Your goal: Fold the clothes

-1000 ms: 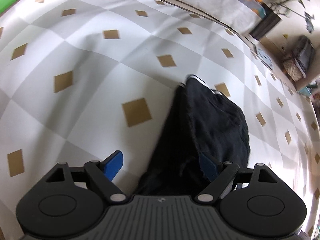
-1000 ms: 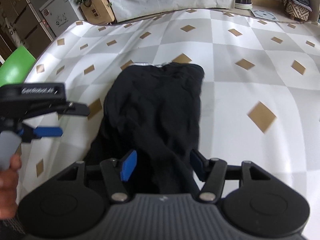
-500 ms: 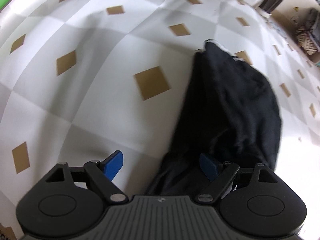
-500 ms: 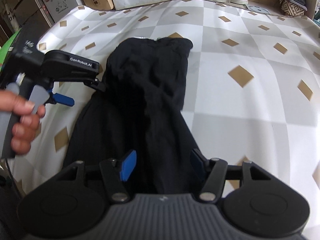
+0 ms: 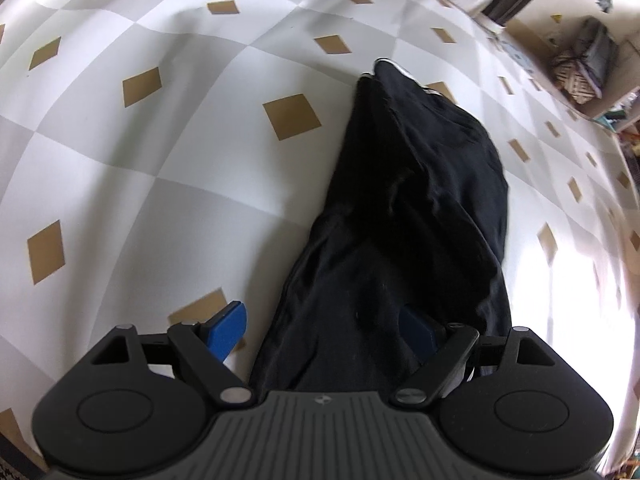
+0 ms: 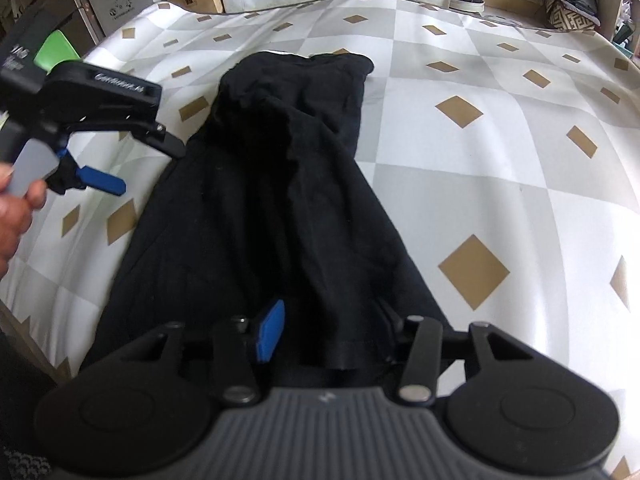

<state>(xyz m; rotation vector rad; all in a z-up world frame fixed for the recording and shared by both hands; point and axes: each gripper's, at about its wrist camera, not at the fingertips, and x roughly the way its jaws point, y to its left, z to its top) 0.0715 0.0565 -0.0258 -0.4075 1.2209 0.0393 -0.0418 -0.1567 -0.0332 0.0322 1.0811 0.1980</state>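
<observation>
Right gripper [image 6: 328, 332] closing over crumpled black garment [image 6: 280, 184].

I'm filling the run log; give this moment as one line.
stage: grasping near edge | black garment flat on checked cloth | left gripper open | right gripper closing on fabric

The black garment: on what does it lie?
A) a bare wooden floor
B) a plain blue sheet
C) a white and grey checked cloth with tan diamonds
C: the black garment lies stretched out on the white and grey checked cloth with tan diamonds.
</observation>
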